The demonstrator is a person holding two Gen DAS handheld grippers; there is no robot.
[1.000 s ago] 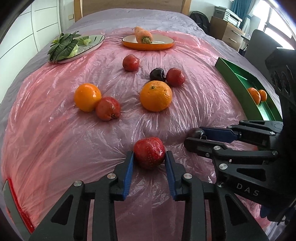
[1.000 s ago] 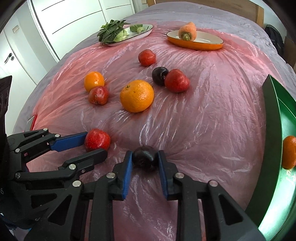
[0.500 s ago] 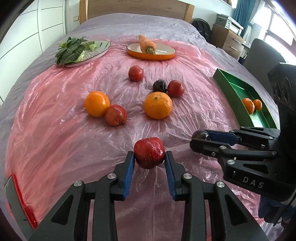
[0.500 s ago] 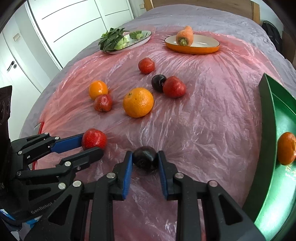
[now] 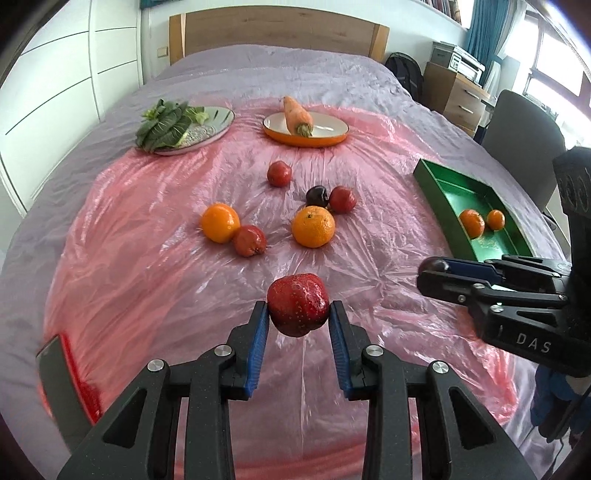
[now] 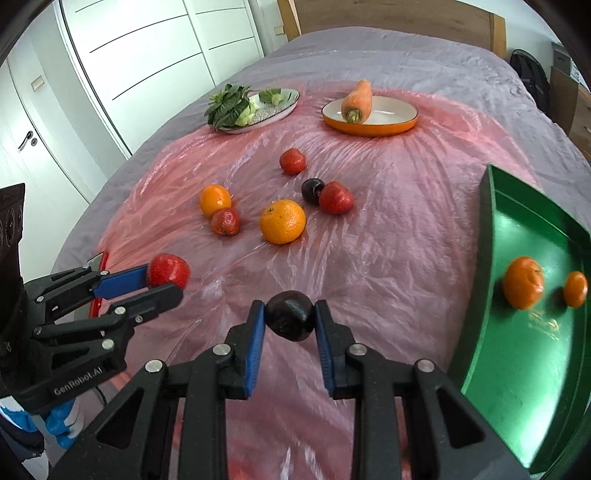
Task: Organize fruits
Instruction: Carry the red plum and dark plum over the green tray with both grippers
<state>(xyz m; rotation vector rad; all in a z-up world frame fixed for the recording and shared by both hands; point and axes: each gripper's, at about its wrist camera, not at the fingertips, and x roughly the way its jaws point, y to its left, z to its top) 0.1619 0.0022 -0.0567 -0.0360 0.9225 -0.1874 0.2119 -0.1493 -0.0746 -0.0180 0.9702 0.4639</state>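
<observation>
In the right wrist view alone, a door handle [image 6: 25, 139] shows.

red strawberry [image 5: 298, 304], dark plum [image 6: 290, 319], green tray [image 6: 517, 373]

- Left wrist view: looks forward and steeply down along its jaws, close above the bed [image 5: 295, 66], facing the headboard [image 5: 277, 26].
- Right wrist view: same heading, set further right.
- Shared: pink plastic sheet [image 5: 147, 258], green tray [image 6: 524, 350], each other's gripper.
</observation>
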